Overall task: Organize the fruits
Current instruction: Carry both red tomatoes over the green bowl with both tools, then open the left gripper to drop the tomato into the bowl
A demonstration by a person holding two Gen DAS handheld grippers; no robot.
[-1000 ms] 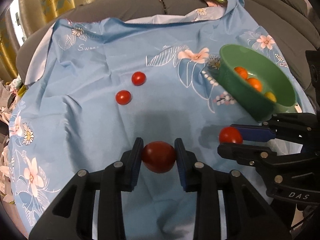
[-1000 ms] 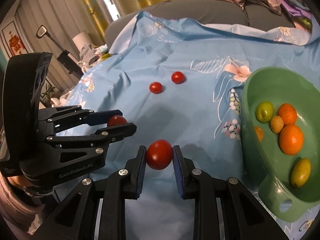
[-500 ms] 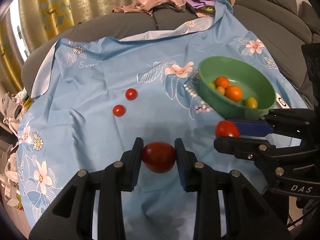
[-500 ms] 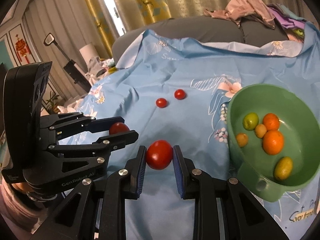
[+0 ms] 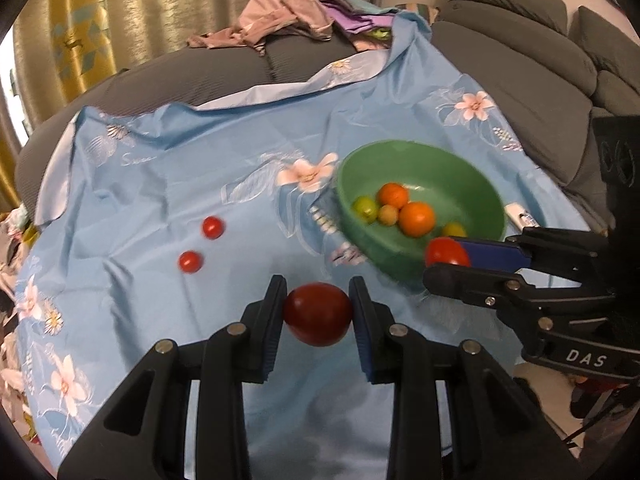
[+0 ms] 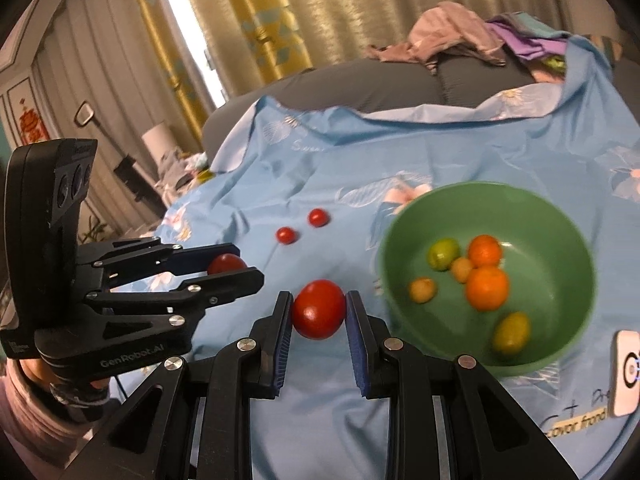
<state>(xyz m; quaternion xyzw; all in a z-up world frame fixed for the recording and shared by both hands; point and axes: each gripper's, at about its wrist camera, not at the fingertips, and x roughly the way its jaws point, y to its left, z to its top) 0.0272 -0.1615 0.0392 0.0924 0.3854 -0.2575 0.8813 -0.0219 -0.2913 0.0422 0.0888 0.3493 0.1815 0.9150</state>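
Both grippers have lifted away from the blue floral cloth [image 5: 132, 200] since a second ago, so more of the green bowl [image 6: 560, 232] and the sofa behind it now shows. The left gripper [image 5: 318, 312] is clamped on a dark red tomato [image 5: 318, 314], and the right gripper [image 6: 318, 310] pinches a brighter red tomato [image 6: 318, 309], both held above the cloth. Farther off, two small tomatoes [image 5: 212, 227] lie on the cloth left of the bowl, which holds oranges [image 6: 487, 288] and small green and yellow fruits.

Grey sofa [image 5: 520, 64] before gold curtains [image 6: 256, 12], daylit window behind.
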